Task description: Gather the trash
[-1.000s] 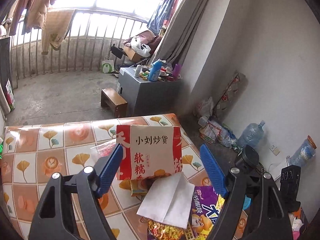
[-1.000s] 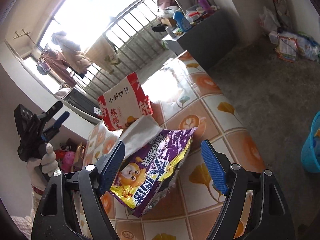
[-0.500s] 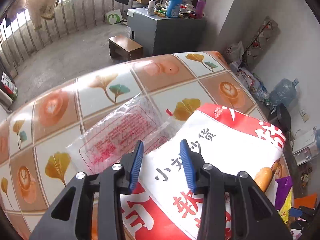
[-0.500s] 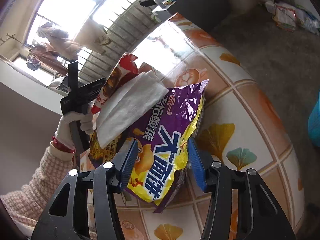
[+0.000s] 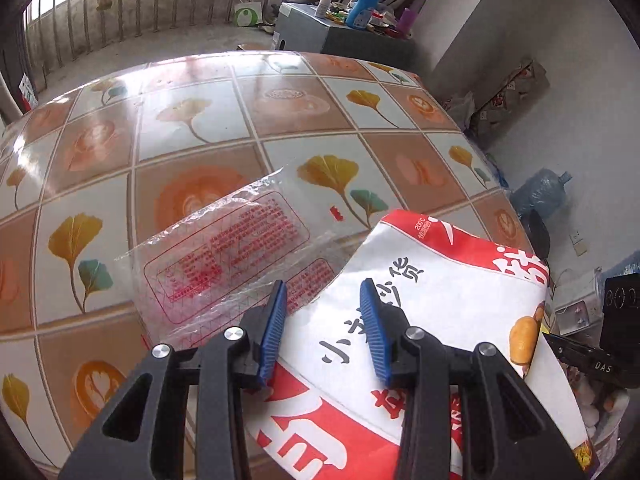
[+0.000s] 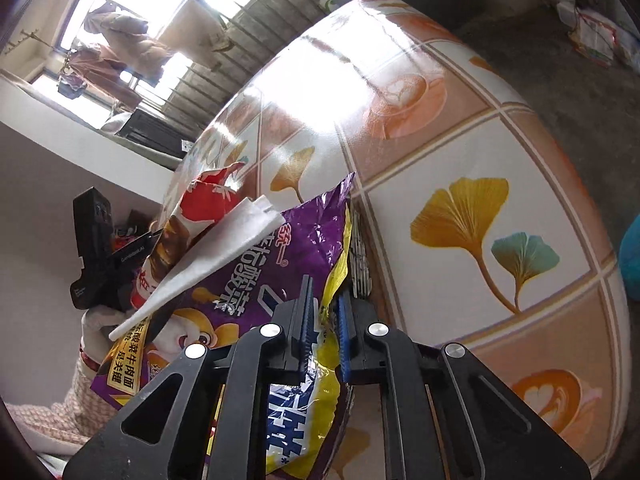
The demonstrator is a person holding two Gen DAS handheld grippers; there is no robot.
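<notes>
A red and white snack bag sits between the blue pads of my left gripper, which is shut on its upper corner. Beside it a clear wrapper with red print lies flat on the tiled table. In the right wrist view, my right gripper is closing its jaws, and the pads pinch the edge of a purple and yellow noodle bag. A white tissue rests on that bag and leans on the red bag. The left gripper's black body shows behind.
A gloved hand and checked sleeve hold the left gripper. Beyond the table stand a grey cabinet with bottles, a railing and a water jug. A blue basket sits on the floor past the table's right edge.
My left gripper dropped onto the red bag and its jaws narrowed onto it. The right gripper moved in and its jaws closed on the purple bag's edge. The tissue tilted up.
</notes>
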